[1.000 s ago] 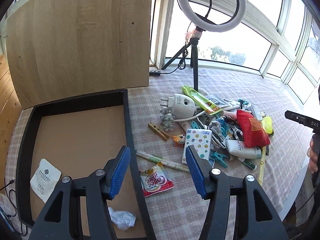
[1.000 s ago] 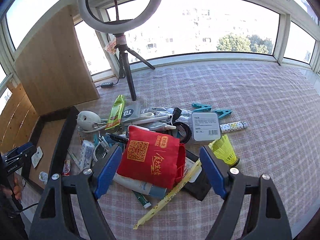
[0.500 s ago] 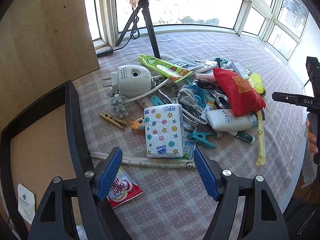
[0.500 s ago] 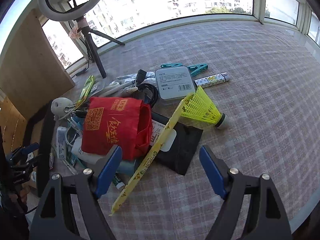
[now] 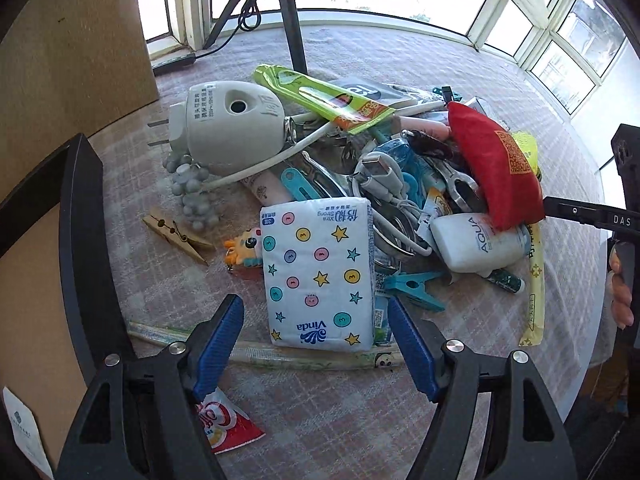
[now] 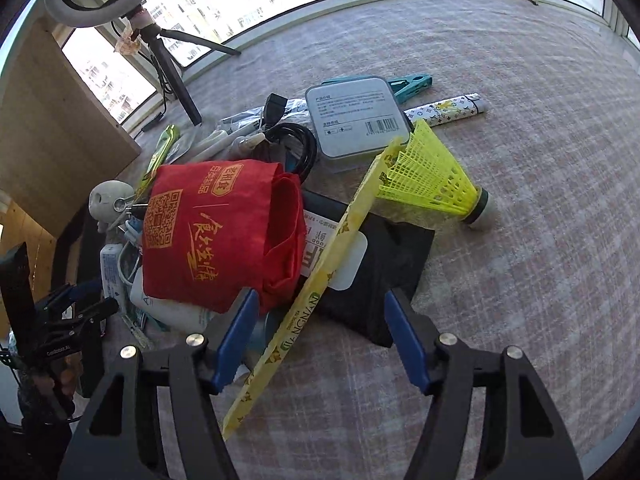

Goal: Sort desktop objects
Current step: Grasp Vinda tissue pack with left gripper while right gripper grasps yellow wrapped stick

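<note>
A heap of small items lies on the checked tablecloth. My left gripper (image 5: 316,340) is open, its jaws either side of the near end of a white Vinda tissue pack (image 5: 318,276) with coloured dots and stars. My right gripper (image 6: 320,328) is open, its jaws straddling a long yellow packet (image 6: 320,284) that lies across a black pouch (image 6: 384,264). A red cloth bag (image 6: 212,232) lies just left of it, also in the left wrist view (image 5: 492,168). A yellow shuttlecock (image 6: 432,176) lies beyond.
A black-rimmed tray (image 5: 80,240) with a cardboard floor lies left, holding a white sachet (image 5: 24,436). A red snack sachet (image 5: 224,424), wrapped chopsticks (image 5: 280,354), wooden peg (image 5: 176,236), white plug device (image 5: 228,128), AQUA tube (image 5: 476,240), grey box (image 6: 356,120), tripod (image 6: 176,76) and wooden board (image 6: 52,120) surround.
My left gripper moved right from over the tray and down toward the tissue pack. My right gripper dropped lower and forward over the yellow packet and black pouch. Both stayed open.
</note>
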Available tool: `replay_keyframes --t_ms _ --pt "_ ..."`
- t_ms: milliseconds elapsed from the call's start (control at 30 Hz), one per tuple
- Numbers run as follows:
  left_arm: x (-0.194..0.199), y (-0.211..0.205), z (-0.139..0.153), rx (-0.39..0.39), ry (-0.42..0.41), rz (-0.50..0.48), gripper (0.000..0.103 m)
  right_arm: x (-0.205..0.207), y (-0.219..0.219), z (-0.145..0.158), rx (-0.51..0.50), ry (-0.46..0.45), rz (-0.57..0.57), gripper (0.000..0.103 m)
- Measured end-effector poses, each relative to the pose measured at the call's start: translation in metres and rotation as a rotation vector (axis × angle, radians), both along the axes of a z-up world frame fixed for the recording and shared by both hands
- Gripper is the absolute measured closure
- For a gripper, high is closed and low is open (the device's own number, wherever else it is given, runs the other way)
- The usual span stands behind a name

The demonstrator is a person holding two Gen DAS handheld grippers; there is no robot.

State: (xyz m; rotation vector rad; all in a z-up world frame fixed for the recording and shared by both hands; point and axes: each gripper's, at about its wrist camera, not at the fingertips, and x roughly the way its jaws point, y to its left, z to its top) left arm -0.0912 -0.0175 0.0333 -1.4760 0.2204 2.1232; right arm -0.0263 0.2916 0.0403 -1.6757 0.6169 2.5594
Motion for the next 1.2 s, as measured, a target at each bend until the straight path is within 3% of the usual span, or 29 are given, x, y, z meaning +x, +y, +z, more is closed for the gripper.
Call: replay_keyframes --t_ms 167,233,367,567,633,800,933,1000,1033,1200 --pt "0.002 0.013 -0.009 0.000 -0.014 -0.016 0.038 -0.003 -0.004 -0.004 -0.013 -0.017 -0.001 0.039" --pt "0.004 0.016 -0.010 0.001 -0.009 -0.015 0.050 -0.003 -0.005 -0.004 -0.009 -0.023 -0.002 0.040" --pt "0.008 0.016 -0.008 0.025 -0.010 -0.020 0.051 -0.001 -0.004 -0.007 -0.044 -0.027 -0.013 0.045" --pt "0.018 0.018 -0.005 0.026 0.005 -0.028 0.052 0.007 0.013 -0.019 -0.200 -0.045 -0.087 0.053" --pt "0.021 0.018 -0.003 0.030 0.010 -0.029 0.052 0.011 0.017 -0.022 -0.198 -0.055 -0.100 0.061" --pt "0.025 0.023 -0.003 0.025 0.019 -0.035 0.052 0.011 0.011 -0.024 -0.210 -0.053 -0.085 0.061" --pt "0.021 0.025 -0.006 0.029 0.015 -0.034 0.053 0.001 -0.001 -0.025 -0.155 -0.068 -0.053 0.062" --pt "0.022 0.016 -0.001 0.042 0.015 -0.030 0.054 0.001 -0.001 -0.025 -0.147 -0.064 -0.056 0.071" --pt "0.023 0.015 0.000 0.049 0.018 -0.025 0.054 0.002 0.001 -0.025 -0.166 -0.059 -0.063 0.087" --pt "0.032 0.002 0.019 0.078 0.050 0.012 0.055 0.016 0.011 -0.016 -0.204 -0.009 -0.095 0.091"
